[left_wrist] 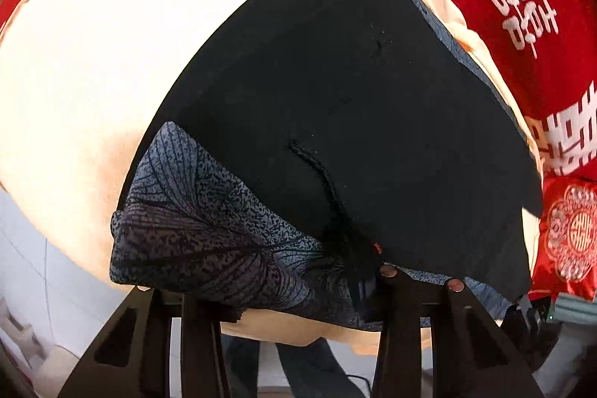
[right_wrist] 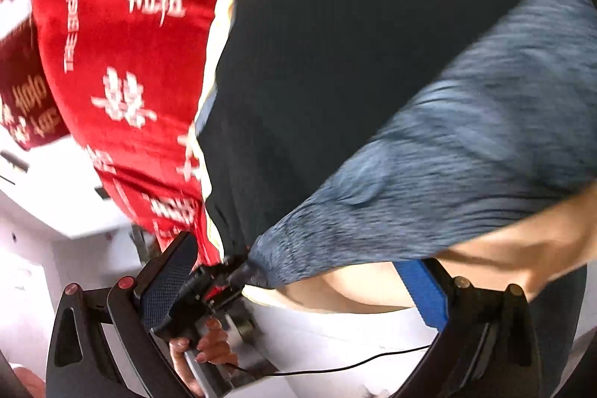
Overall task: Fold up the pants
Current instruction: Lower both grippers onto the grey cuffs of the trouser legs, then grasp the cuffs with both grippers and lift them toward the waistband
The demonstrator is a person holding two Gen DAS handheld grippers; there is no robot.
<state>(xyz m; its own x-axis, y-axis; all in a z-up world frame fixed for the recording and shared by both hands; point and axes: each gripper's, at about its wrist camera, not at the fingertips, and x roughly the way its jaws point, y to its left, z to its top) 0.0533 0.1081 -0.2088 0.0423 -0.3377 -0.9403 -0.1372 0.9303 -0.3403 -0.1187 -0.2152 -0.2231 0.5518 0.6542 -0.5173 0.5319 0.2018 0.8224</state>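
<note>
Pinching at the near hem, the left gripper (left_wrist: pixel 302 286) has its jaws spread wide, the blue-grey leaf-print fabric edge (left_wrist: pixel 194 230) bunched between them, though whether they truly bite it I cannot tell. Outward, the dark, black-lined pants (left_wrist: pixel 335 99) lie flat on the cream bed cover (left_wrist: pixel 93 62), long axis running away up-right toward the red quilt with white characters (left_wrist: pixel 522 6). Over on the right gripper (right_wrist: pixel 298 290), jaws released and gaping, cloth just beyond them. Left looks nearer.
</note>
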